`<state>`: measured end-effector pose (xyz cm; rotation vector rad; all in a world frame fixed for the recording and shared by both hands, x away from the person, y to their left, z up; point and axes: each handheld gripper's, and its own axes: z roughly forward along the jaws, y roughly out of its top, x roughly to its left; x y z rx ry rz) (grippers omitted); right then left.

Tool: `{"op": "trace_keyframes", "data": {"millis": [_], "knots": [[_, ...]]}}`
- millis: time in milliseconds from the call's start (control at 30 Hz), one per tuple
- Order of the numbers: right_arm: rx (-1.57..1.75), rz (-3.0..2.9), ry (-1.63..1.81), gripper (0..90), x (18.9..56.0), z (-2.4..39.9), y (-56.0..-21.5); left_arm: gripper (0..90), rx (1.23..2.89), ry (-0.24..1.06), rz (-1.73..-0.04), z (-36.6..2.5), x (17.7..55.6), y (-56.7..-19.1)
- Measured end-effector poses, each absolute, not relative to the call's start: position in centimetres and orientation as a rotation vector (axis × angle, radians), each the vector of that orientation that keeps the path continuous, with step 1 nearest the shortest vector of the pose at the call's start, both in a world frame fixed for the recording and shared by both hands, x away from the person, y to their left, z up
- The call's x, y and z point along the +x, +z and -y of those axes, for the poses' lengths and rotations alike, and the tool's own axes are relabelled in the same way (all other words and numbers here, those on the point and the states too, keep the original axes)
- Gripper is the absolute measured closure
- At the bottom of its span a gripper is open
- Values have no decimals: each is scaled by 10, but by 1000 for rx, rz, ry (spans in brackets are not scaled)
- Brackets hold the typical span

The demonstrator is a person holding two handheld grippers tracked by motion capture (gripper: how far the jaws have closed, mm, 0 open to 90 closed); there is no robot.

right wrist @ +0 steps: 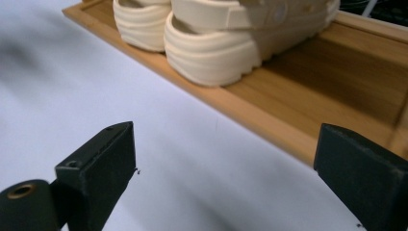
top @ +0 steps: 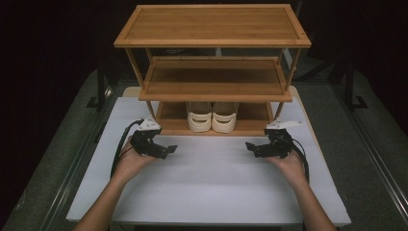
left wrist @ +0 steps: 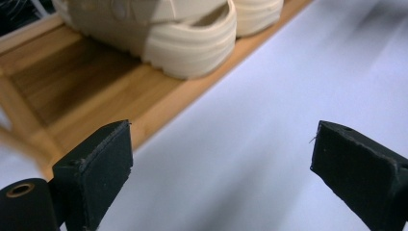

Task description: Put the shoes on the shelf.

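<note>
A three-tier wooden shoe rack (top: 211, 91) stands at the back of the white table (top: 211, 187). A pair of cream clog sandals (top: 212, 118) sits side by side on its bottom shelf, heels toward me. The left sandal (left wrist: 183, 33) and the right sandal (right wrist: 231, 38) fill the tops of the gripper views. My left gripper (top: 169, 149) hovers over the table in front of the rack's left end, open and empty. My right gripper (top: 249, 147) mirrors it at the rack's right end, open with nothing between its jaws.
The rack's top shelf (top: 211, 24) and middle shelf (top: 214, 77) are bare. White tabletop stretches between and in front of the two hands. Dark floor and metal stand legs (top: 101, 91) surround the table.
</note>
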<state>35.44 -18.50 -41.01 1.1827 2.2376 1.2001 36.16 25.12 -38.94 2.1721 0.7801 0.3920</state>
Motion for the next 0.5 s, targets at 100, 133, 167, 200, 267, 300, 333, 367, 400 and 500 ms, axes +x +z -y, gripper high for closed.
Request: {"op": "trace_keyframes", "data": {"millis": [100,133,167,200,267,300,333,367,400,500], "knots": [[1184,-2232,1192,72,343,195,-412,68,2183,403,-789,-264,349,-391],[1190,-2232,1183,72,339,199,-413,68,2178,403,-797,-269,345,-392],[1196,-2232,1180,72,336,202,-415,68,2187,405,-801,-273,341,-393],[1200,-2231,1172,72,332,206,-416,67,2190,409,-807,-277,336,-395],[1211,-2230,1160,72,324,214,-419,68,2198,423,-818,-287,327,-398],[1218,-2230,1154,72,320,218,-421,68,2201,426,-826,-291,323,-399],[1220,-2230,1142,72,316,222,-423,67,2201,429,-837,-296,319,-401],[1229,-2231,1133,72,311,226,-425,67,2201,430,-850,-301,314,-403],[1235,-2233,1126,72,307,230,-427,68,2205,432,-859,-306,310,-406],[1260,-2235,1104,73,293,242,-432,67,2218,443,-900,-320,298,-414]]}}
